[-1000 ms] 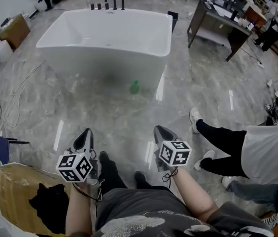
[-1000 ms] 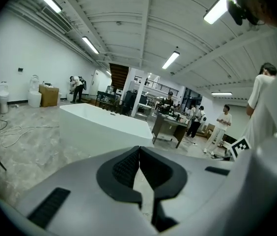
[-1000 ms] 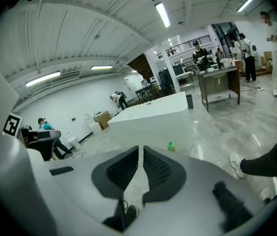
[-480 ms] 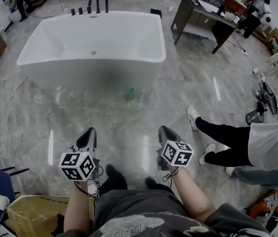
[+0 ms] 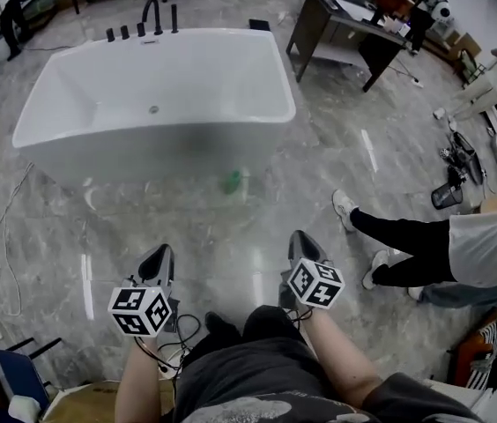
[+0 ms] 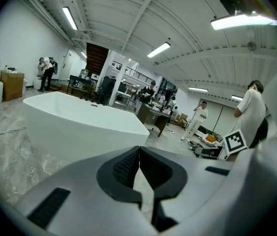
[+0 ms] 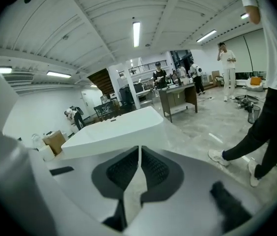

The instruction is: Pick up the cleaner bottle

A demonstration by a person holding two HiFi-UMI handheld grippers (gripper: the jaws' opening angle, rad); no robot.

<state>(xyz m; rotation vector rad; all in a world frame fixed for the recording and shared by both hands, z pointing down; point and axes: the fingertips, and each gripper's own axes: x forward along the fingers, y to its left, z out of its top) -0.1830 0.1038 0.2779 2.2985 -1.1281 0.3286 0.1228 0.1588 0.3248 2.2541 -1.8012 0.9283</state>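
Grey marble floor [image 5: 187,227] covers the whole area inspected. The white bathtub [image 5: 143,152] stands on it ahead of me and serves as my reference; its basin appears empty. A dark desk [image 5: 337,20] stands beyond the bathtub's far right corner. A bystander [image 5: 425,249] in black trousers and white shoes stands to the right of the bathtub, well clear of it and level with my own hands. My left gripper [image 5: 159,256] and right gripper [image 5: 303,240] are held side by side on the near side of the bathtub, well apart from it, both pointing toward its front wall. Each gripper's own view confirms the same condition: the jaws are closed together, pad against pad, with nothing between them. A black faucet [image 5: 152,11] and a row of short black fittings stand at the bathtub's far rim. A thin cable [image 5: 6,223] trails over the floor off the bathtub's left end. The cleaner bottle [image 5: 233,181], small and green, sits on the floor just beside the bathtub's front wall, toward its right end; it is blurred, so I cannot tell whether it touches the wall. Neither gripper is near it.
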